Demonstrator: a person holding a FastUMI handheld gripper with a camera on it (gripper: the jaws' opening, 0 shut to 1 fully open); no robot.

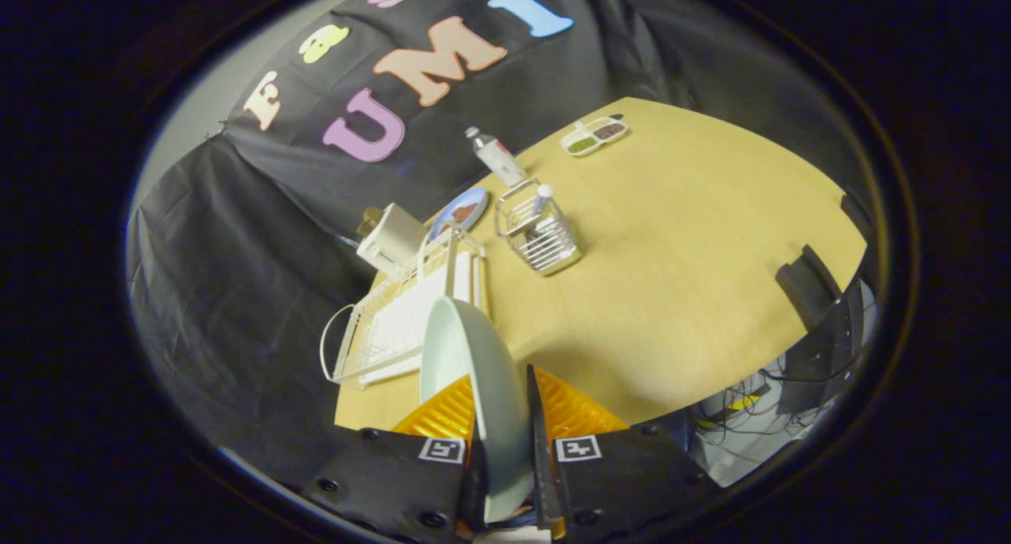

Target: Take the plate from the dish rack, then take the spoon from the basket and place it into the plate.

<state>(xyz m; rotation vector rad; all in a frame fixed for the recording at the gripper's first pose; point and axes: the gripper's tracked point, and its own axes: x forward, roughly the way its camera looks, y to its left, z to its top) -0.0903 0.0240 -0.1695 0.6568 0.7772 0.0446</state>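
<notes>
Tool (pixel 505 418) clamped on pale plate (pixel 470 370) held on edge above worktop (pixel 671 252), white dish rack (pixel 403 315) beyond on left, wire basket (pixel 539 232) with spoon (pixel 541 200) farther off

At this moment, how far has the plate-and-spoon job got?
Done: the plate is out of the dish rack. In hand: the gripper is shut on the plate, holding it on edge above the table. Left: set the plate down, then move the spoon, upright in the basket ahead, into it.
</notes>
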